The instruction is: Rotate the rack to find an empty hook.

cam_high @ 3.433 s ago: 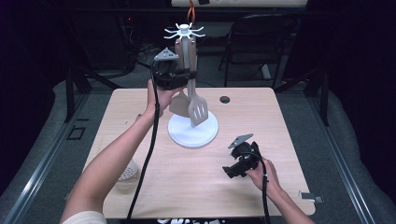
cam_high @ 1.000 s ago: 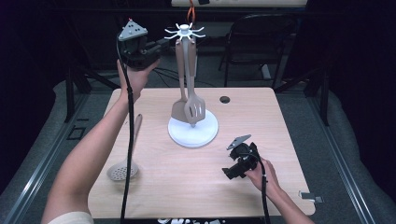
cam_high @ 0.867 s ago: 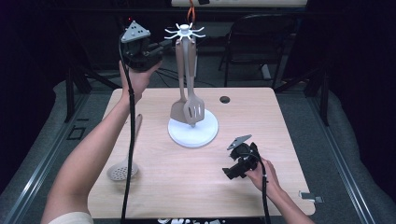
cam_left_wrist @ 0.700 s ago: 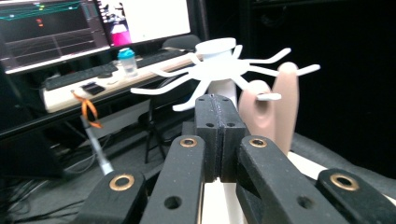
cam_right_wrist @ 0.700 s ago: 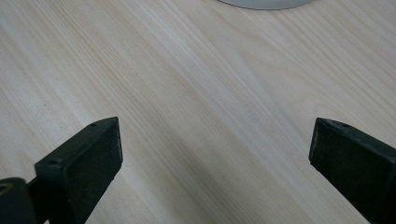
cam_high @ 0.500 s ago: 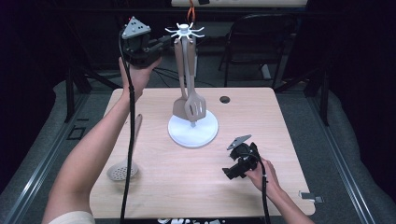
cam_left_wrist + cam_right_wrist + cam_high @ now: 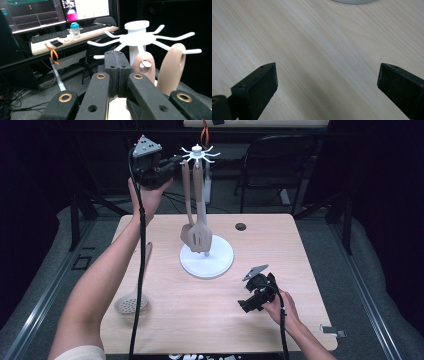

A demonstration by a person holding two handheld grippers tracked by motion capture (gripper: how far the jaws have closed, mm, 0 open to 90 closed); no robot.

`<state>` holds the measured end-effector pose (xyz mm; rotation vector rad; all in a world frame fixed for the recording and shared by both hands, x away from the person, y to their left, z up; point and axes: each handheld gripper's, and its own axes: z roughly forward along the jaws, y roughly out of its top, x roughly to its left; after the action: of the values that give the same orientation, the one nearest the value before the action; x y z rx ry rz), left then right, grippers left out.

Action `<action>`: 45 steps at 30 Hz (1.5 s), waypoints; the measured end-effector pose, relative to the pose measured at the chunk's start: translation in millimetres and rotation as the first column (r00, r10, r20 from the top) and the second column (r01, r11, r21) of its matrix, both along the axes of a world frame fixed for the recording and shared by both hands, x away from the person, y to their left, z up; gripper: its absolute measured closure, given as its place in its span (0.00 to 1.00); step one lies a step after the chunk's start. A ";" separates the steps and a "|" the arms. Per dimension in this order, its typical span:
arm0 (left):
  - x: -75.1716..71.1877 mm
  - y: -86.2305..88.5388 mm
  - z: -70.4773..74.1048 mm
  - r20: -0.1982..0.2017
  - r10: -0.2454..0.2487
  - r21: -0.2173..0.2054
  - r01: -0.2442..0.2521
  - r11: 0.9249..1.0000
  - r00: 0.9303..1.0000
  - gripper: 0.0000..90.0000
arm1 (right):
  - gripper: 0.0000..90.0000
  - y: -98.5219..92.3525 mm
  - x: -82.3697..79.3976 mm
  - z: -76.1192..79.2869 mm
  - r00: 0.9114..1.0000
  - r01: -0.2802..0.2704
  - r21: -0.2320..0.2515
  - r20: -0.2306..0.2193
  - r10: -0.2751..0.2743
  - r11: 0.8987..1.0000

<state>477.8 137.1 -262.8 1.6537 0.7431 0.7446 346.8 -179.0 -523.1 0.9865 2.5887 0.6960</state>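
Observation:
A white utensil rack (image 7: 198, 154) stands mid-table on a round base (image 7: 220, 262). Two beige spatulas (image 7: 199, 238) hang from its hooks. In the left gripper view their handle tops (image 7: 172, 67) hang on the rack's arms (image 7: 137, 37). My left gripper (image 7: 172, 162) is held high, just left of the rack's top. Its jaws (image 7: 117, 65) are shut with nothing between them. My right gripper (image 7: 254, 292) rests on the table at the front right. It stands open (image 7: 324, 82) over bare wood.
A beige skimmer (image 7: 131, 302) lies on the wooden table (image 7: 300, 250) near its front left edge. A dark round hole (image 7: 241, 226) sits at the back right. Behind the table are a chair (image 7: 280, 165) and a desk with monitors (image 7: 50, 12).
Since the earliest frame my left gripper has risen from beside the spatula handles to the rack's top. Over the last second it drifted slightly toward the rack. The right gripper stayed put.

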 end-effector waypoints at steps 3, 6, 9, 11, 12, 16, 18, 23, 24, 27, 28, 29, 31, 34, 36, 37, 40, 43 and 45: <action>-3.4 2.7 -0.4 0.003 -0.002 -0.010 0.002 1.000 1.000 1.00 | 0.03 0.1 -0.3 0.2 1.000 -0.001 -0.001 -0.002 0.001 1.000; -9.6 4.5 -1.6 0.008 -0.010 -0.004 0.010 1.000 1.000 1.00 | 0.03 0.1 -0.3 -0.3 1.000 0.002 0.009 -0.003 -0.002 1.000; -17.2 6.0 -2.3 0.020 -0.022 -0.001 0.022 1.000 1.000 1.00 | 0.03 0.2 -0.5 0.4 1.000 0.000 -0.001 -0.002 0.000 1.000; -22.5 7.7 -1.2 0.028 -0.029 -0.003 0.029 1.000 0.999 1.00 | 0.03 -0.3 0.3 2.5 1.000 -0.012 -0.032 -0.008 0.011 0.999; -25.1 8.3 -0.6 0.032 -0.028 -0.005 0.028 1.000 0.999 1.00 | 0.03 -0.1 0.3 2.4 1.000 -0.012 -0.031 -0.010 0.012 0.999; -34.4 11.2 2.0 0.042 -0.020 -0.009 0.021 1.000 0.999 1.00 | 0.03 0.4 -0.2 3.1 1.000 -0.011 -0.033 -0.013 0.011 0.999; -38.2 11.9 2.6 0.052 -0.025 -0.013 0.026 1.000 0.998 1.00 | 0.03 0.3 0.1 2.7 1.000 -0.013 -0.033 -0.010 0.013 0.999; -42.2 9.6 3.9 0.056 -0.057 -0.021 0.058 0.998 0.997 1.00 | 0.03 0.8 -0.1 2.7 1.000 -0.015 -0.034 -0.010 0.015 0.999; -42.6 8.3 4.2 0.053 -0.063 -0.016 0.064 0.998 0.997 1.00 | 0.03 0.9 -0.1 2.6 1.000 -0.015 -0.034 -0.010 0.015 0.999; -41.5 4.0 3.4 0.047 -0.065 -0.005 0.065 0.998 0.997 1.00 | 0.03 1.1 -0.3 2.6 1.000 -0.013 -0.035 -0.015 0.012 0.999; -40.4 2.6 2.8 0.045 -0.064 -0.001 0.064 0.998 0.997 1.00 | 0.03 1.0 -0.2 2.6 1.000 -0.012 -0.036 -0.015 0.012 0.999; -39.3 1.9 2.5 0.040 -0.062 0.010 0.062 0.998 0.997 1.00 | 0.03 0.9 -0.2 2.7 1.000 -0.013 -0.036 -0.016 0.012 0.999; -36.8 1.4 1.7 0.036 -0.054 0.010 0.054 0.999 0.998 1.00 | 0.03 0.7 -0.2 2.8 1.000 -0.012 -0.037 -0.016 0.011 0.999; -33.9 2.1 1.5 0.035 -0.043 0.007 0.042 0.999 0.998 1.00 | 0.03 0.4 -0.1 2.7 1.000 -0.013 -0.036 -0.016 0.012 0.999; -32.7 2.3 1.8 0.033 -0.036 0.008 0.036 0.999 0.999 1.00 | 0.03 0.5 -0.2 2.2 1.000 -0.009 -0.033 -0.013 0.008 0.999; -32.0 2.3 2.1 0.032 -0.032 0.009 0.032 0.999 0.999 1.00 | 0.03 0.4 0.1 2.1 1.000 -0.012 -0.035 -0.011 0.012 0.999; -29.5 2.2 2.7 0.031 -0.018 0.015 0.017 1.000 0.999 1.00 | 0.03 0.8 0.1 2.1 1.000 -0.014 -0.037 -0.012 0.014 0.999; -26.8 2.1 2.8 0.028 -0.007 0.017 0.007 1.000 1.000 1.00 | 0.03 1.4 -0.2 1.5 1.000 -0.012 -0.028 -0.010 0.012 1.000; -24.4 1.3 2.1 0.030 0.002 0.017 -0.002 1.000 1.000 1.00 | 0.03 1.3 -0.2 1.6 1.000 -0.012 -0.030 -0.009 0.012 0.999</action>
<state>453.4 138.4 -260.7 1.6543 0.7193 0.7771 346.6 -177.7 -521.5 0.9681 2.6066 0.6552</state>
